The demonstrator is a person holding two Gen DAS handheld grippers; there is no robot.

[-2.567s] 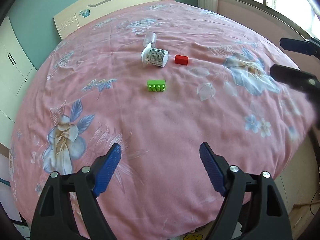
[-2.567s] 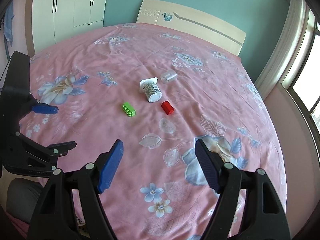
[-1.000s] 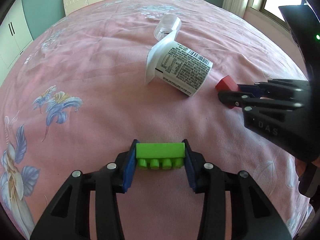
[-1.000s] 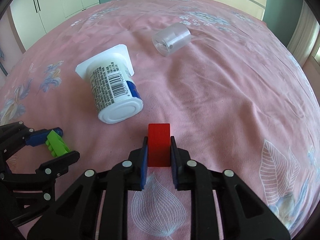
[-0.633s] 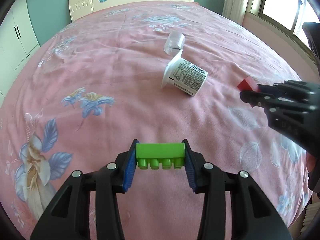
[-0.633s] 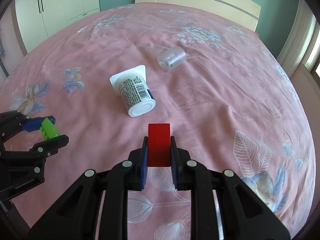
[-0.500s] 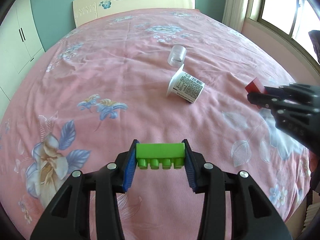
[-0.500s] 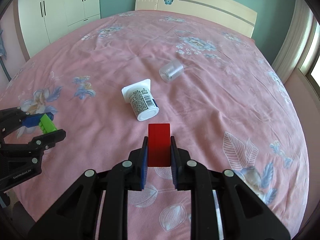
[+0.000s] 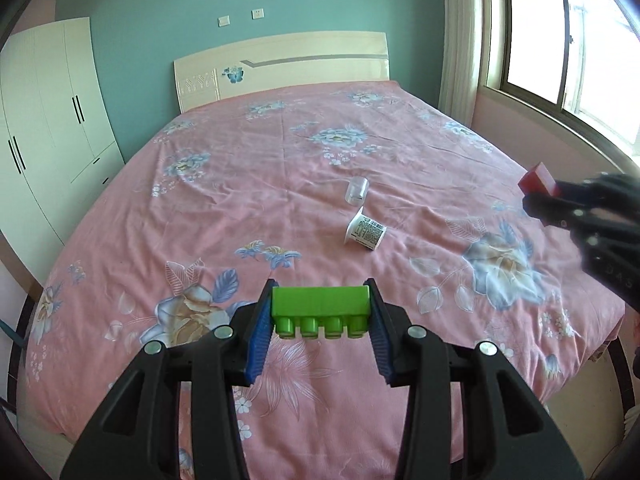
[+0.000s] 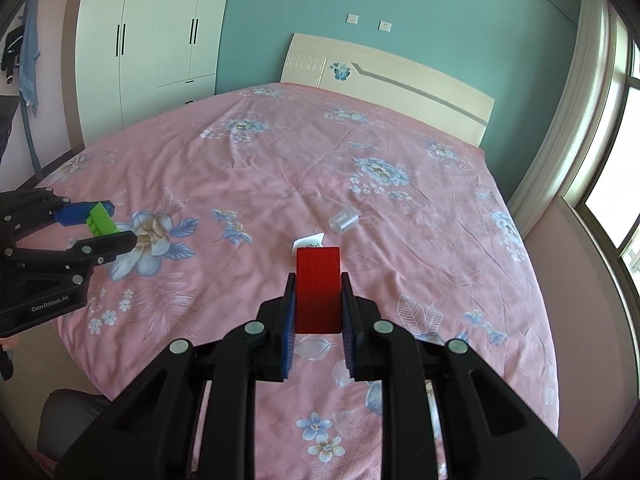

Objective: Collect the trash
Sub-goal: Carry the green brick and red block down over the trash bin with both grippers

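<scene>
Left tongs (image 9: 320, 316) grip a green brick (image 9: 320, 305), right tongs (image 10: 318, 312) a red block (image 10: 318, 288) — both above the bed (image 9: 248, 184). Mid-bed lie a yogurt cup (image 9: 365, 233) and, farther, a clear cup (image 9: 357, 189) — seemingly empty.

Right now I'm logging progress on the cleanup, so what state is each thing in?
Left gripper: shut on the green block, raised above the bed.
Green block: clamped, studs toward the camera.
Right gripper: shut on the red block.
Red block: clamped, off the bed.
Yogurt cup: lying on its side on the bedspread.
Clear cup: tipped over, beyond the yogurt cup.
Wardrobe: doors closed.
</scene>
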